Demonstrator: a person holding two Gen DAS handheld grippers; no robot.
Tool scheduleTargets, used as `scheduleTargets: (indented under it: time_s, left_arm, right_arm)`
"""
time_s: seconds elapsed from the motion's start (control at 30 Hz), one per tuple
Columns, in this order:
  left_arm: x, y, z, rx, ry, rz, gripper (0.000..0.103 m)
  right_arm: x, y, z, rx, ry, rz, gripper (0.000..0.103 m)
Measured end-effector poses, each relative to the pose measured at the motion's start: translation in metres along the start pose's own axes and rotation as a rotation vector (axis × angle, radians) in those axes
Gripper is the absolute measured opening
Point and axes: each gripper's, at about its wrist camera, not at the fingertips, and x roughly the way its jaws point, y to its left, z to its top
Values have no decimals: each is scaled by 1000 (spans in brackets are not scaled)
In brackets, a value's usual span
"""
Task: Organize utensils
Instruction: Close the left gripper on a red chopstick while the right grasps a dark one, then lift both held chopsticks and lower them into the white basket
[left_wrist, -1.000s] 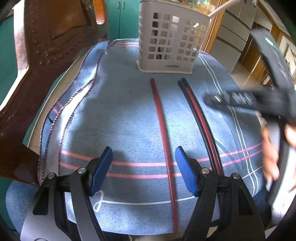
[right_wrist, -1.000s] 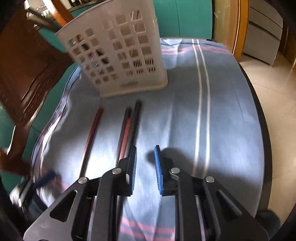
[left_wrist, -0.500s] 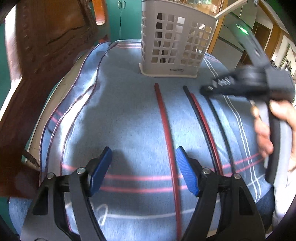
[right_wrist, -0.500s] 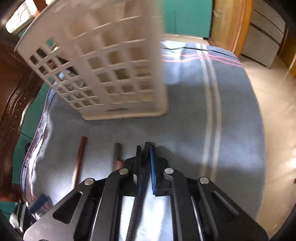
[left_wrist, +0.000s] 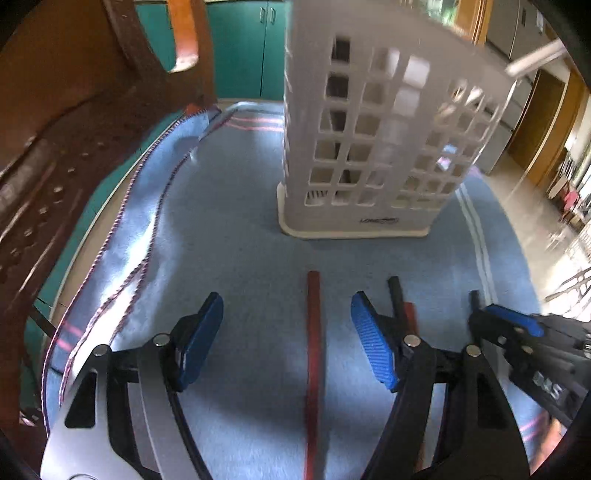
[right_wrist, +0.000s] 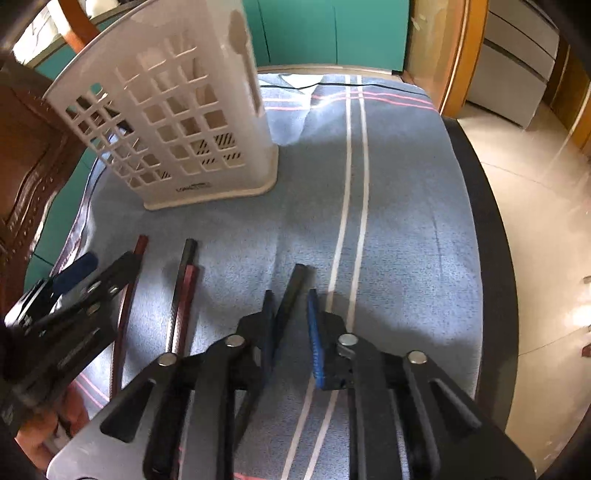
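Note:
A white slotted utensil basket (left_wrist: 384, 140) stands on the blue striped cloth (left_wrist: 236, 229); it also shows in the right wrist view (right_wrist: 177, 122). My left gripper (left_wrist: 286, 339) is open, with a red chopstick (left_wrist: 313, 354) lying between its fingers on the cloth. A black and a red chopstick (right_wrist: 183, 295) lie side by side in the middle. My right gripper (right_wrist: 290, 332) has a black chopstick (right_wrist: 291, 291) between its narrowly parted fingers; contact is unclear. The right gripper also shows in the left wrist view (left_wrist: 517, 332).
A carved brown wooden chair (left_wrist: 66, 147) stands at the left edge of the table. The table's dark right edge (right_wrist: 491, 258) drops to a tiled floor. Teal cabinets (right_wrist: 325, 29) stand behind.
Both grippers moved forward toward the basket. The right gripper's fingers, pressed on the black chopstick half a second ago, now stand slightly apart around it.

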Motion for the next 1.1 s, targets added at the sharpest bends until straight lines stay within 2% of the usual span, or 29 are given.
scheduleTargets:
  time_s: [0.1,0.23,0.33,0.4,0.43,0.47,0.5,0.53,0.63,0.83,1.1]
  left_arm:
    - [8,-4,1,48,9,34,73]
    - [13,-2,6,64,25,34,74]
    - [17,-1,13,80,45,22,69]
    - [16,-3,15,88,43,14,60]
    - [14,-3,15,92,38,11,45]
    - [13,-4,14,96,35,9,30]
    - [12,-4,15,101,36,6,24]
    - [11,-5,15,103,37,1,10]
    - [6,-2,17,88,47,-25,7]
    - [-61,2,29,73,-101,-67,7]
    - [-184,10,65,12,-405,-147,7]
  right_arm:
    - [7,7,0,-14,3,-17,28]
    - [13,15,3,-51,-1,-80,29]
    - [15,23,6,-77,8,-116,29]
    - [16,24,7,-73,12,-109,26]
    - [16,23,7,-70,9,-98,16]
    - [16,24,6,-68,5,-88,12]
    - [15,23,7,-60,-1,-75,11]
    - [15,22,6,-53,-5,-65,11]
    - [11,18,5,-36,-6,0,8]
    - [-35,12,5,-23,-104,56,7]
    - [-146,0,15,3,-311,142,7]
